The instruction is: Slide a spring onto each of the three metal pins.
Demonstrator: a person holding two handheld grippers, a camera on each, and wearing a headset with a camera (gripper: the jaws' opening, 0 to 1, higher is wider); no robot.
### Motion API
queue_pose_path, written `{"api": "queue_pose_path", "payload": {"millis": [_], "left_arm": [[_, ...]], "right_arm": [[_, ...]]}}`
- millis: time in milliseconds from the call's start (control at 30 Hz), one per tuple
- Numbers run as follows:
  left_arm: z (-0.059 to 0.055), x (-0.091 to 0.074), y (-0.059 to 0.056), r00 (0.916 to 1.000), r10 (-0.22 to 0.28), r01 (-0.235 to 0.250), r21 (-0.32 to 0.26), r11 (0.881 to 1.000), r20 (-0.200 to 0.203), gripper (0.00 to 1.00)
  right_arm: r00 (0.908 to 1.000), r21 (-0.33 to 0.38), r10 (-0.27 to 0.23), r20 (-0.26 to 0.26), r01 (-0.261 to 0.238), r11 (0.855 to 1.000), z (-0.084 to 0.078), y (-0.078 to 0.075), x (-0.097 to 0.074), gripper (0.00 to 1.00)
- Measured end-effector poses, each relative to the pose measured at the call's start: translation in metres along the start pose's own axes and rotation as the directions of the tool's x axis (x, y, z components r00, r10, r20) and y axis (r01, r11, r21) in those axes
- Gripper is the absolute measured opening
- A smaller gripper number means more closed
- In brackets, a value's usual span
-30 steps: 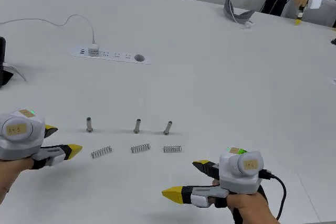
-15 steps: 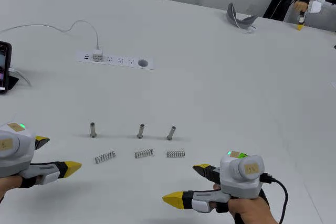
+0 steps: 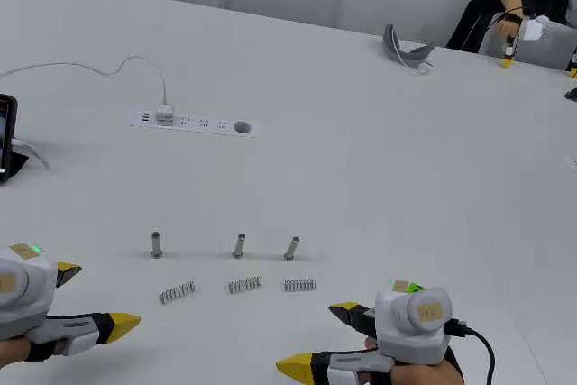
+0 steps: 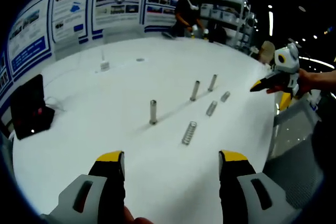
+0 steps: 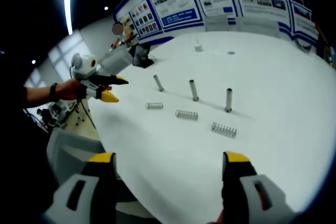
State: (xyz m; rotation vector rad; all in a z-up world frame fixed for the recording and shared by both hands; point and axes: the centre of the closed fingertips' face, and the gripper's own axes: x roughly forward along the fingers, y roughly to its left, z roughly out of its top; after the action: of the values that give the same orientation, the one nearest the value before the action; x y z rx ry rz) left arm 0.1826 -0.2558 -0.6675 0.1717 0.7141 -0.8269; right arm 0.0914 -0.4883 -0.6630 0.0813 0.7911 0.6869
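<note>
Lower centre of head view, on white table (image 3: pixel 379 178): row of three upright pins, namely left pin (image 3: pixel 156 244), mid pin (image 3: pixel 239 245), right pin (image 3: pixel 291 248). Just below each, lying flat and apart from it: left spring (image 3: pixel 177 292), mid spring (image 3: pixel 244 285), right spring (image 3: pixel 300 285). All pins bare.

Lower left corner: left gripper (image 3: pixel 97 295), hand-held, yellow-tipped jaws spread wide, nothing between them, well left of left spring.

Bottom edge, right of centre: right gripper (image 3: pixel 317 338), jaws likewise wide and empty, below and a little right of right spring.

Left gripper view: own jaws up from bottom with broad gap; pins and springs strung from centre toward upper right; right gripper at right edge, above table rim.

Right gripper view: own jaws wide apart at bottom; pins in a line across centre, springs in a line below them; left gripper at left, off table edge.

Upper left of head view: power strip (image 3: pixel 192 121) with plug and cable; phone (image 3: pixel 4 137) at left edge
</note>
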Motion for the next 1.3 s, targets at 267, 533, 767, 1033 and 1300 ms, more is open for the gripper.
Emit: {"api": "queue_pose_path", "payload": {"millis": [267,533,767,1033,1300], "left_arm": [[0.002,0.011,-0.013,0.9991,-0.036,0.037,0.048,0.998,-0.022,0.74],[0.000,0.024,-0.027,0.9935,-0.097,0.101,0.079,0.992,-0.060,0.74],[0.001,0.039,-0.031,0.9901,-0.111,0.121,0.119,0.986,-0.087,0.69],[0.003,0.062,-0.036,0.9885,-0.118,0.130,0.128,0.983,-0.094,0.52],[-0.002,0.082,-0.037,0.9890,-0.102,0.116,0.138,0.984,-0.107,0.33]], "right_arm": [[1.0000,-0.002,-0.004,0.002,0.004,1.000,0.000,-0.002,-0.001,0.85],[0.9999,-0.007,-0.015,0.007,0.015,1.000,0.001,-0.007,-0.006,0.85],[0.9995,-0.005,-0.031,0.012,0.031,1.000,0.001,-0.011,-0.012,0.85],[0.9991,0.002,-0.039,0.017,0.039,0.999,0.000,-0.014,-0.015,0.84],[0.9992,0.002,-0.039,0.012,0.039,0.999,-0.002,-0.014,-0.015,0.84]]}}
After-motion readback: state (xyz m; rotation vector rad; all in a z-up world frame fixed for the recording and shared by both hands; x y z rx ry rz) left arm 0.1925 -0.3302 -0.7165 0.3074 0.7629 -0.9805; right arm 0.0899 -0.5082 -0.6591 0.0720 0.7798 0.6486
